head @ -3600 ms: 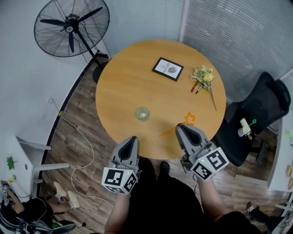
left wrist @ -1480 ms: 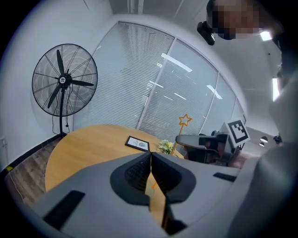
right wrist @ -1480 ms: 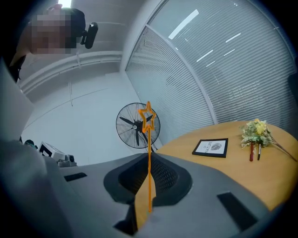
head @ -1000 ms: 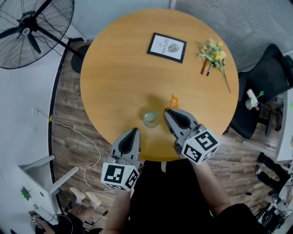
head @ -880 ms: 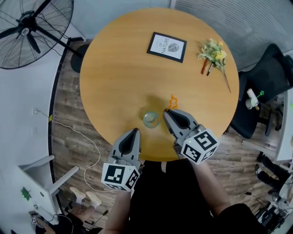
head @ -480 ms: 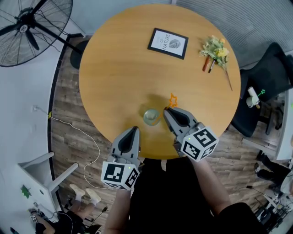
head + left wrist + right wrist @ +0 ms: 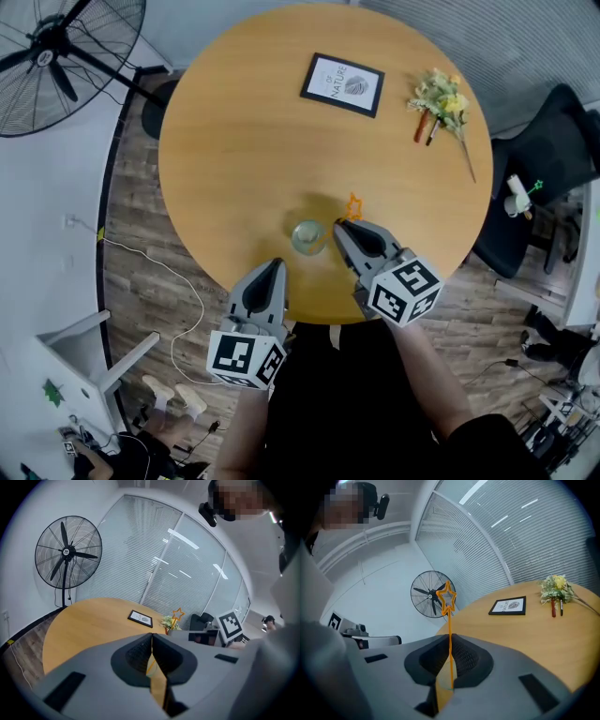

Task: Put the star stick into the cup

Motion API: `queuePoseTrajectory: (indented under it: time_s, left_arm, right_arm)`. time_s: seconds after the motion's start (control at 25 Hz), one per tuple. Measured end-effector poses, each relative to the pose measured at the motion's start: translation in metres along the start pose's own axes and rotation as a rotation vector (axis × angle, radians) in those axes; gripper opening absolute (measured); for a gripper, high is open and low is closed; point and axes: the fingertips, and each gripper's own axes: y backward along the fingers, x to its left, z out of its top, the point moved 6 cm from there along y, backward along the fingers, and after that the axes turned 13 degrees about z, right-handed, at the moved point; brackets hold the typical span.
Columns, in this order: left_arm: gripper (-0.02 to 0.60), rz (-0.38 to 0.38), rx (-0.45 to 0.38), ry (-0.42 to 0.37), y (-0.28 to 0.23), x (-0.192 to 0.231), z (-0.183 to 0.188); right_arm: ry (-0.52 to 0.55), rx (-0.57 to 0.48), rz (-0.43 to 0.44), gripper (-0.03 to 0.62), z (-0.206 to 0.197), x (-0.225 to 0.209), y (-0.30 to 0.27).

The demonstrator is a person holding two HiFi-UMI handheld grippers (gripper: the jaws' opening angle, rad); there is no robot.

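The clear glass cup (image 7: pixel 307 236) stands on the round wooden table (image 7: pixel 244 141) near its front edge. My right gripper (image 7: pixel 341 230) hovers just right of the cup, shut on the orange star stick (image 7: pixel 449 634), which it holds upright. The star (image 7: pixel 353 206) pokes out past the jaws in the head view and shows as a star (image 7: pixel 446 597) above them in the right gripper view. The stick's lower end is hidden. My left gripper (image 7: pixel 273 268) hangs at the table's front edge, left of the cup. In its own view the left gripper (image 7: pixel 152 641) is shut on nothing.
A black-framed picture (image 7: pixel 342 84) lies at the back of the table, with a bunch of flowers (image 7: pixel 441 97) to its right. A standing fan (image 7: pixel 56 58) is off the table's left, and a black chair (image 7: pixel 548 141) on the right.
3.6 s ago the stick lay flat on the table by my right gripper; now it is held upright beside the cup. Over the last second hardly anything moved.
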Motion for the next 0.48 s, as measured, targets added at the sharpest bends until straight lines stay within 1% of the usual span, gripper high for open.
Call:
queuePoseTrajectory:
  time_s: [0.48]
  left_arm:
    - [0.000,-0.010,0.005,-0.003,-0.001,-0.005,-0.003]
  right_arm:
    - [-0.033,0.033,-0.013,0.026,-0.018,-0.007,-0.003]
